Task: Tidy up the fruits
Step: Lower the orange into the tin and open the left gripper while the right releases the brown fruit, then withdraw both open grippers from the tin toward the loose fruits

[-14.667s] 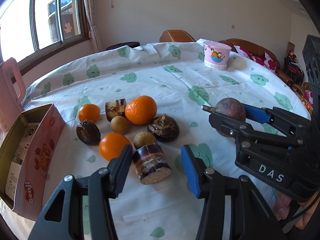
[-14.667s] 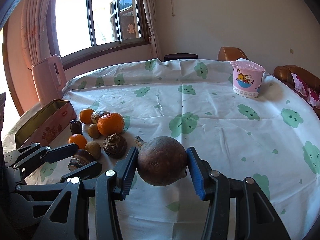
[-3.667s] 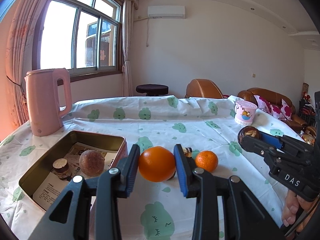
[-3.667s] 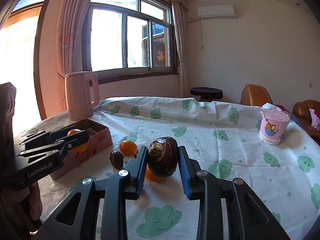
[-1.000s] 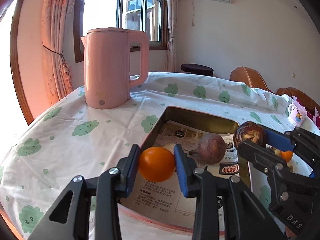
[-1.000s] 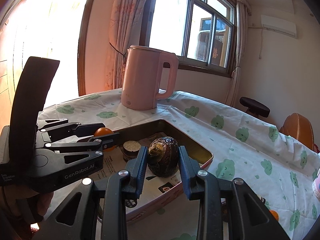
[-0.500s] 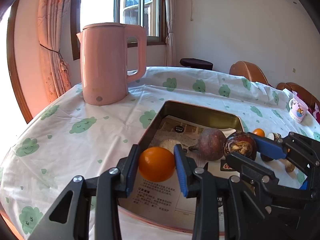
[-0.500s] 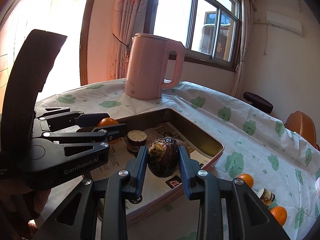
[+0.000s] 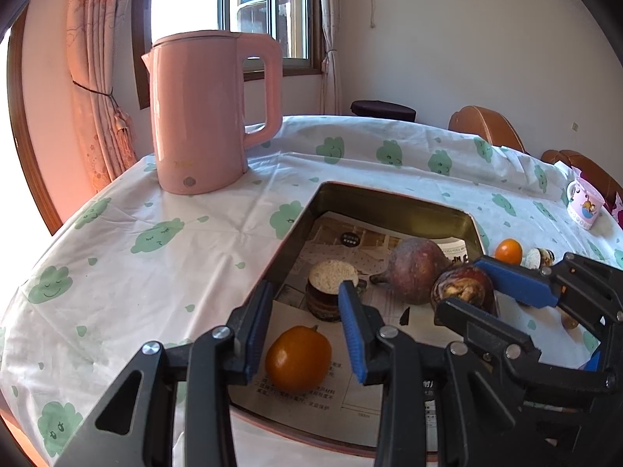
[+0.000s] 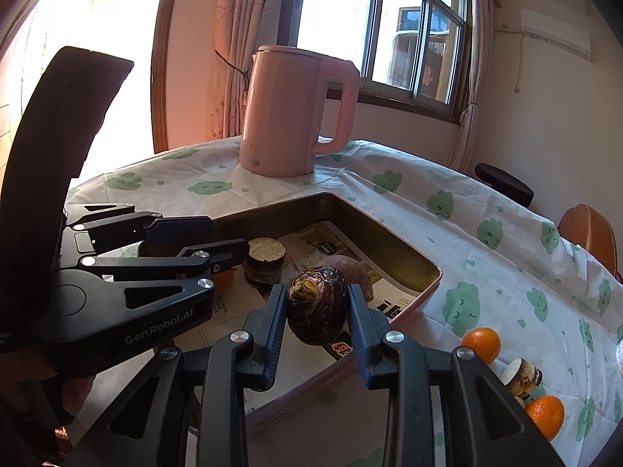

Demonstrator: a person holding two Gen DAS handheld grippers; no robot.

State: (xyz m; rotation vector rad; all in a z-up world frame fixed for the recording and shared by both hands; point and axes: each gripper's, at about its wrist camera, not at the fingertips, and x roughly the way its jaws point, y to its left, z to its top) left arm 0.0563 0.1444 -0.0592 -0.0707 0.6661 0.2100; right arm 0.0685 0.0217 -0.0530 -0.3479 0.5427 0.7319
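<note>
Round table (image 9: pixel 163 272), cloud-print cloth: pink kettle (image 9: pixel 210 116), tin box (image 9: pixel 389 210), loose oranges (image 10: pixel 481 344), pink cup (image 9: pixel 584 210).

Two wrist fisheyes, each close above the tin box (image 9: pixel 393 204), angled down toward the window; both share the pink kettle (image 10: pixel 290 116).

The left hand-held gripper (image 10: pixel 229 239) carries the white lettering "GenRobot.AI" along its black side. Printed paper lining the tin (image 10: pixel 389 241) shows bold characters, but they are too partly hidden and small to read.
</note>
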